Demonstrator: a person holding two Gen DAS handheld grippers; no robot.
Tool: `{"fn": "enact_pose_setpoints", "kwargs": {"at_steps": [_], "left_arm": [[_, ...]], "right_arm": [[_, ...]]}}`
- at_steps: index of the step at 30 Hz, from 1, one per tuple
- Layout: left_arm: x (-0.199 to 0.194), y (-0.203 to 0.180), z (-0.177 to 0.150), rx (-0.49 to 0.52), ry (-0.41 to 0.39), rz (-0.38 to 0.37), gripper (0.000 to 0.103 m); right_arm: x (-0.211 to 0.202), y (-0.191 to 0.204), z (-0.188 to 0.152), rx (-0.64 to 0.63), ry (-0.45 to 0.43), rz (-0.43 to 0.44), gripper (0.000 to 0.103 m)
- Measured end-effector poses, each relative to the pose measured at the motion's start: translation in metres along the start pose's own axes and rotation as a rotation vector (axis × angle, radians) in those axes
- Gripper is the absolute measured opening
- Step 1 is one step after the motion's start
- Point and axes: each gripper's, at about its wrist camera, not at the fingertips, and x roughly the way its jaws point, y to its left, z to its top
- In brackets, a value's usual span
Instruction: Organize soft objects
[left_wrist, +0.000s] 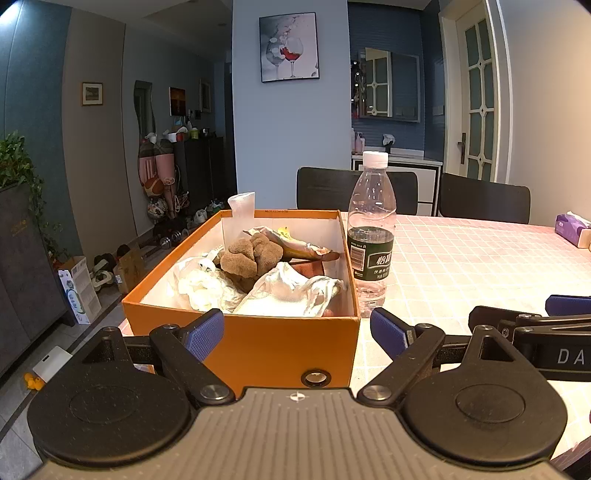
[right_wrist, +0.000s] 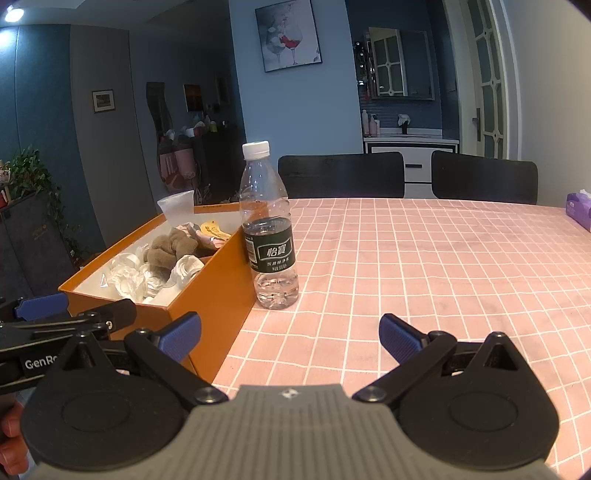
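bottle (right_wrist: 269, 229) label: "怡寶", smaller print below unreadable, barcode on its side | left claw (right_wrist: 42, 363) body: "GenRo", cut off | right claw (left_wrist: 570, 356) body: "DA", cut off | box (left_wrist: 280, 212) rim print: too small to read

box (left_wrist: 258, 339) orange | tablecloth (right_wrist: 443, 277) pink, white grid | fingers (left_wrist: 205, 332) blue

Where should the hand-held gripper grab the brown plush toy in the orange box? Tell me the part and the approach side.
Grip the brown plush toy across its bulging upper lobes, coming from above. It sits on top of the crumpled white plastic bags inside the orange box, whose walls block a side approach. The left hand-held gripper, open and facing the box, is probably the nearer one.
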Motion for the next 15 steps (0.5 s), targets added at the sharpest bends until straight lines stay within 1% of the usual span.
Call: {"fn": "enact_pose_setpoints", "kwargs": {"at_steps": [15], "left_arm": [[0.0031,0.0017,-0.0026,0.012,0.006,-0.007,0.103]], "right_arm": [[0.0043,-0.0011,-0.0021,0.001,0.013,-0.003,0.1]]}}
